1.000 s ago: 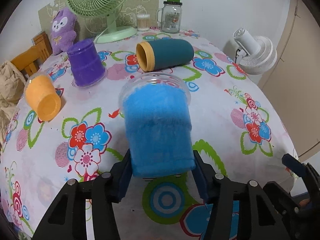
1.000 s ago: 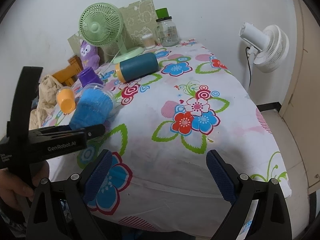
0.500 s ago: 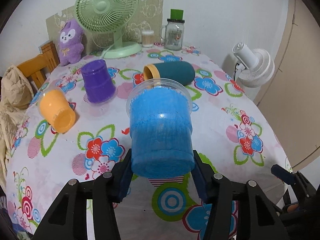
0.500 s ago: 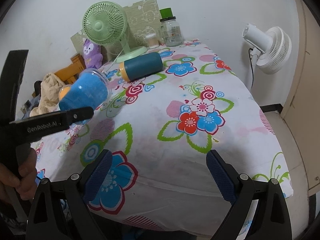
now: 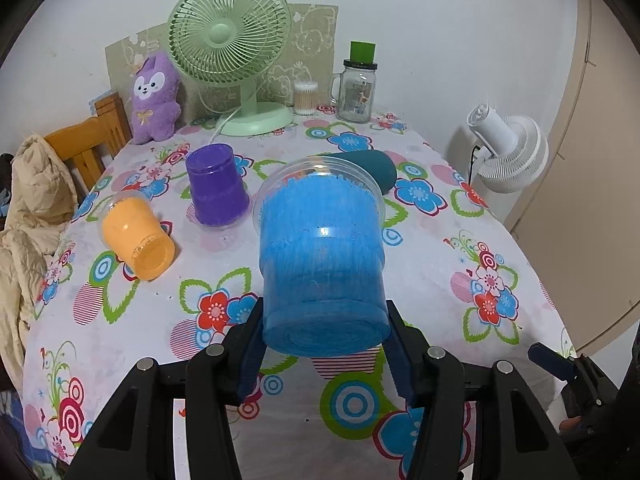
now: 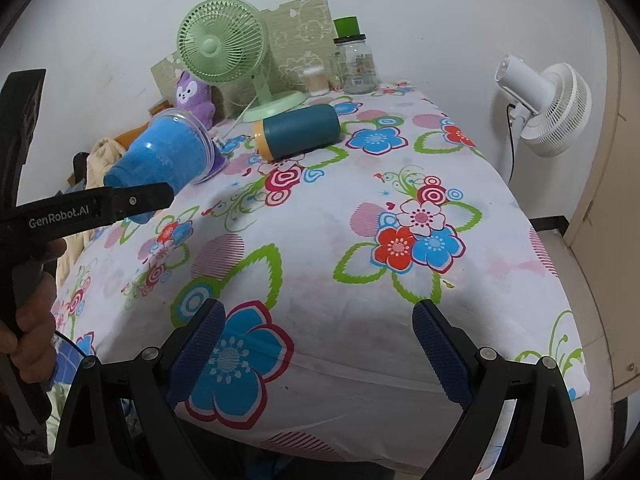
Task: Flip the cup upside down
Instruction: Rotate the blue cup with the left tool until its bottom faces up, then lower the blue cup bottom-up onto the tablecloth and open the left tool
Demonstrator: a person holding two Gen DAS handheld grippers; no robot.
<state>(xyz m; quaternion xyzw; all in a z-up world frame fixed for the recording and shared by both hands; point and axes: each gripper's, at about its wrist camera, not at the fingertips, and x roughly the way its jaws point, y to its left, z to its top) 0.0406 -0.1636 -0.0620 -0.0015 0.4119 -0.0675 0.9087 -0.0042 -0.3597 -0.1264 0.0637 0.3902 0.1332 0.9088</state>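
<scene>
My left gripper (image 5: 325,344) is shut on the base end of a blue cup (image 5: 322,256) with a clear rim. It holds the cup in the air above the flowered table (image 5: 432,264), mouth pointing away and slightly up. The right wrist view shows the same cup (image 6: 160,160) held by the left gripper, tilted with its rim toward the upper right. My right gripper (image 6: 316,344) is open and empty over the table's near edge (image 6: 360,376).
An orange cup (image 5: 136,236) lies on its side at the left. A purple cup (image 5: 216,190) stands upside down. A teal cup (image 6: 298,132) lies on its side. A green fan (image 5: 236,60), plush toy (image 5: 154,96) and glass jar (image 5: 356,88) stand at the back. A white fan (image 5: 508,152) is off the right edge.
My left gripper has lifted the blue cup higher off the table and tipped its mouth further upward. My right gripper has stayed open in nearly the same place.
</scene>
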